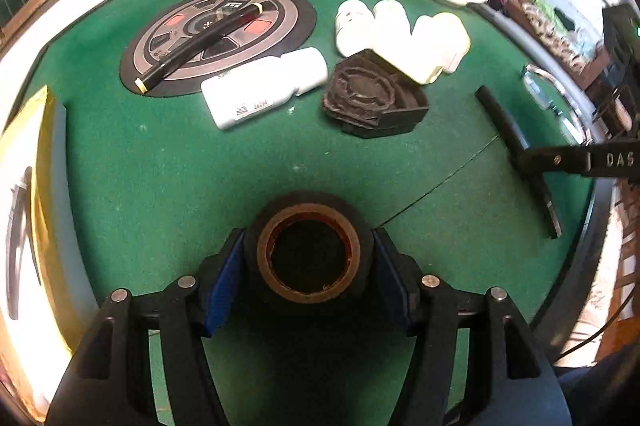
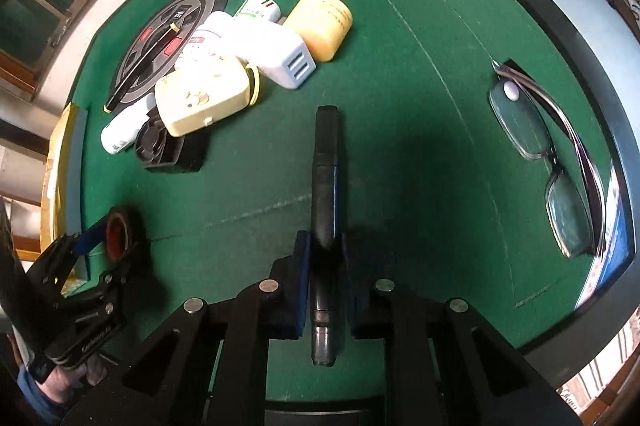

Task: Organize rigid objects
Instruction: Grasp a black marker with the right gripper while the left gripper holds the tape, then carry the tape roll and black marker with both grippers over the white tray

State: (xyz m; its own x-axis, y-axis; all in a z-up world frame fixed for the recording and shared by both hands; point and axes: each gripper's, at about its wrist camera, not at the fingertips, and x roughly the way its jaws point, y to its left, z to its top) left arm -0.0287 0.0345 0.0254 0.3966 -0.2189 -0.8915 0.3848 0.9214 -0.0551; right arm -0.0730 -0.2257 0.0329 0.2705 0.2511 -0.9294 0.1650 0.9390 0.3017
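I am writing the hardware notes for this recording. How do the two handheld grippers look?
Both the left gripper and the right gripper are black, angular frames with triangular cut-outs and round silver pivot pins. Their fingers carry blue pads. From the other camera, the right one shows raised letters "DAS" and the left one small white lettering. A blue sleeve shows at the left hand.
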